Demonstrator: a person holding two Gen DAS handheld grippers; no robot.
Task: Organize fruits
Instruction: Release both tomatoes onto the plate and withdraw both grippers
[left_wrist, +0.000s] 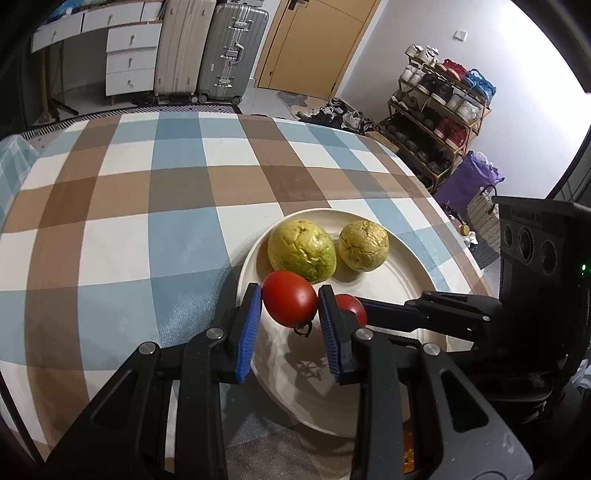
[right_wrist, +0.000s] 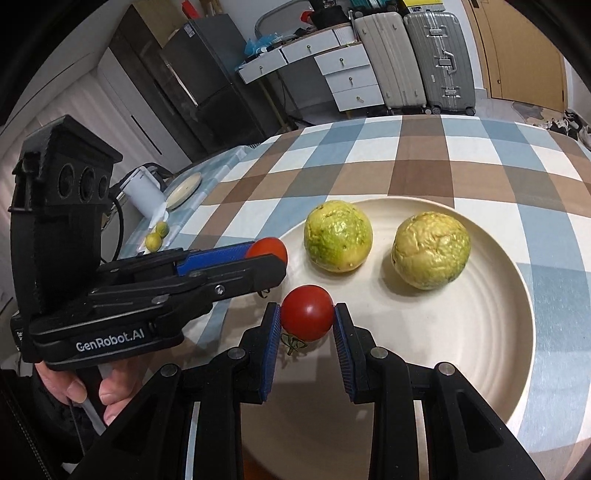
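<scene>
A cream plate (left_wrist: 391, 280) (right_wrist: 461, 325) lies on the checked tablecloth with two wrinkled yellow-green fruits (left_wrist: 301, 249) (left_wrist: 364, 245) (right_wrist: 338, 236) (right_wrist: 430, 251) on it. My left gripper (left_wrist: 290, 306) is shut on a red tomato (left_wrist: 290, 297) over the plate's left rim; the same tomato (right_wrist: 267, 249) peeks out at that gripper's tip in the right wrist view. My right gripper (right_wrist: 307, 317) is shut on a second red tomato (right_wrist: 307, 317) just above the plate, stem down; in the left wrist view this tomato (left_wrist: 351, 306) is partly hidden behind a finger.
Two small green fruits (right_wrist: 157, 236), a white device (right_wrist: 144, 190) and a small plate (right_wrist: 184, 190) sit at the table's far left. A hand (right_wrist: 110, 391) holds the left gripper's handle. Suitcases (left_wrist: 210, 51), drawers and a shoe rack (left_wrist: 439, 107) stand beyond the table.
</scene>
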